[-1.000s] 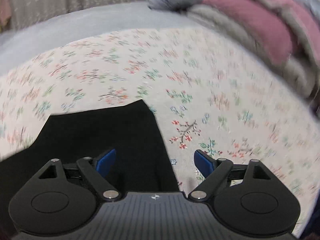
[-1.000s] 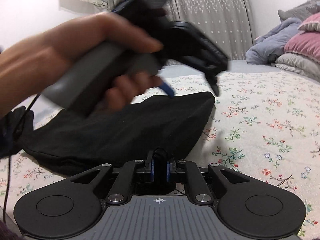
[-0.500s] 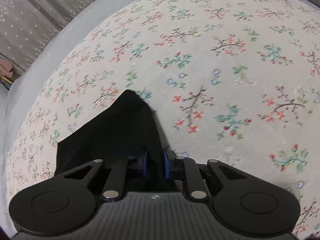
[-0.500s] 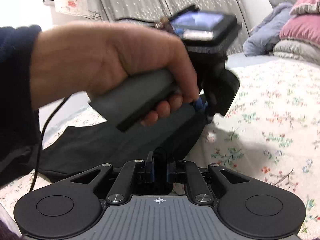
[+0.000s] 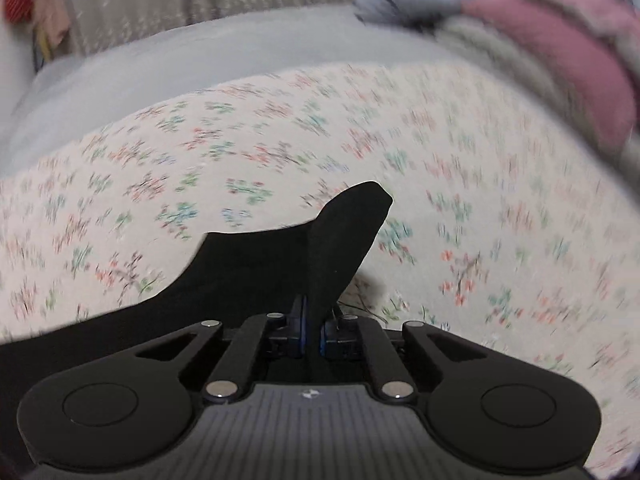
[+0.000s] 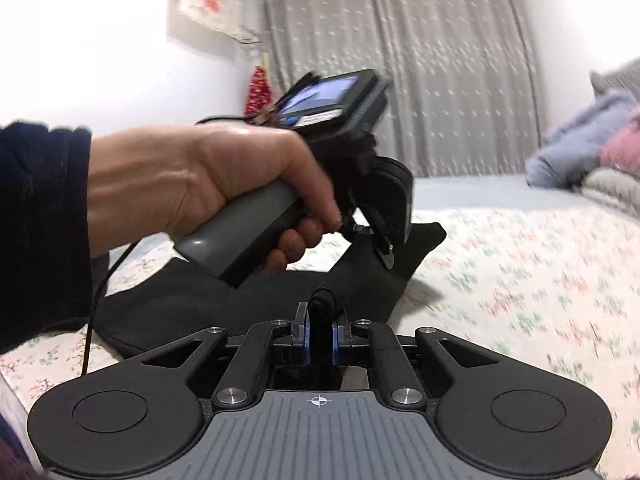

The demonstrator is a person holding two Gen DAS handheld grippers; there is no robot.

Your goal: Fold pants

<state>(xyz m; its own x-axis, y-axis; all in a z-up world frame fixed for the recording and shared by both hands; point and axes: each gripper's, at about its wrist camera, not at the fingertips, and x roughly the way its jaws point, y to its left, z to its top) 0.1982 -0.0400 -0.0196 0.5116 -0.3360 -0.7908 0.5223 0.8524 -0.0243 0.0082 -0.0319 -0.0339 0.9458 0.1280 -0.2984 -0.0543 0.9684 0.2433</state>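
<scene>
A floral bedspread (image 5: 460, 184) lies ahead of the hand-held gripper; pink and grey pillows (image 6: 608, 160) far right, grey curtain (image 6: 420, 72) beyond.

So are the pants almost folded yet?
Not yet. Done: the left hand-held gripper and the right hand-held gripper are each shut on the black pants. In hand: one corner stands lifted off the floral bedspread. Left: laying it over; no finished fold shows.

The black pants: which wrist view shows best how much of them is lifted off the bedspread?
The right wrist view: the black pants spread across the floral bedspread, one end raised by the left gripper, the near edge pinched in the right gripper. The left wrist view shows only the raised flap up close.
</scene>
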